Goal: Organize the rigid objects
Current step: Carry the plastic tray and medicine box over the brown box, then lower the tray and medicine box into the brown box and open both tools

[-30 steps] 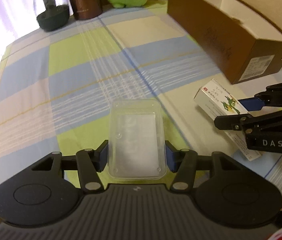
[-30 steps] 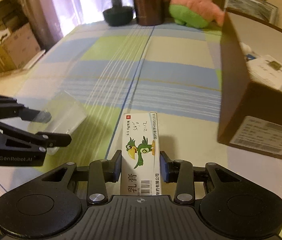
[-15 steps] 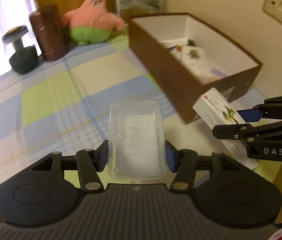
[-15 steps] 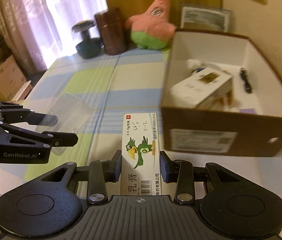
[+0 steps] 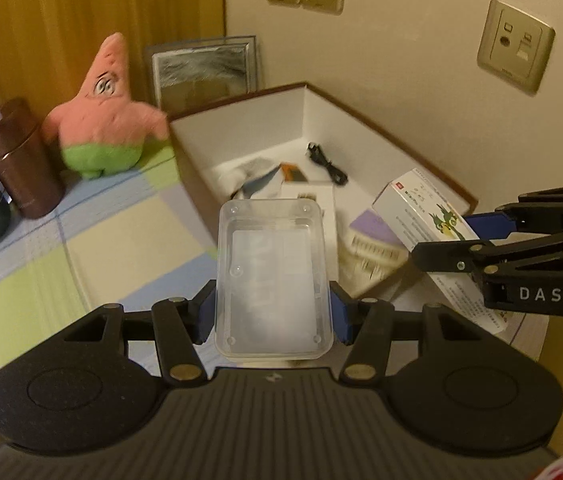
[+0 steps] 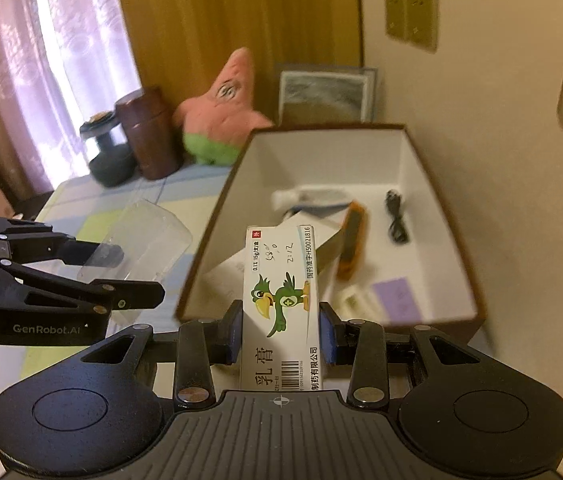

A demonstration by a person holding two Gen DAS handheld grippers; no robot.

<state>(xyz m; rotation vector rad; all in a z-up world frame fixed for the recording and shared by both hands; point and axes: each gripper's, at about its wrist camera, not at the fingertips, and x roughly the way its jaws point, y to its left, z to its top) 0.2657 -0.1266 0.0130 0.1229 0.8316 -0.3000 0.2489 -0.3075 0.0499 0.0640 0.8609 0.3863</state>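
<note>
Both grippers tilt down over the brown cardboard box [image 6: 217, 216] (cable, orange tool, papers inside): left gripper [image 5: 273, 312] pinching a clear plastic container [image 5: 273, 276] at its near-left wall, right gripper [image 6: 280, 332] pinching the parrot-print ointment carton [image 6: 281, 300] above its near end.

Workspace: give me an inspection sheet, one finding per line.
Surface: checked cloth in blue, green and cream.
Job's things: clear plastic box and white ointment carton, both held near the open cardboard box.
Clutter: white packet, orange item and purple-topped piece lying in the cardboard box.
Grippers: left gripper shut on the clear plastic box; right gripper shut on the ointment carton.
Cables: short black cable inside the cardboard box.
Surroundings: pink plush star, brown canister, wall sockets.
</note>
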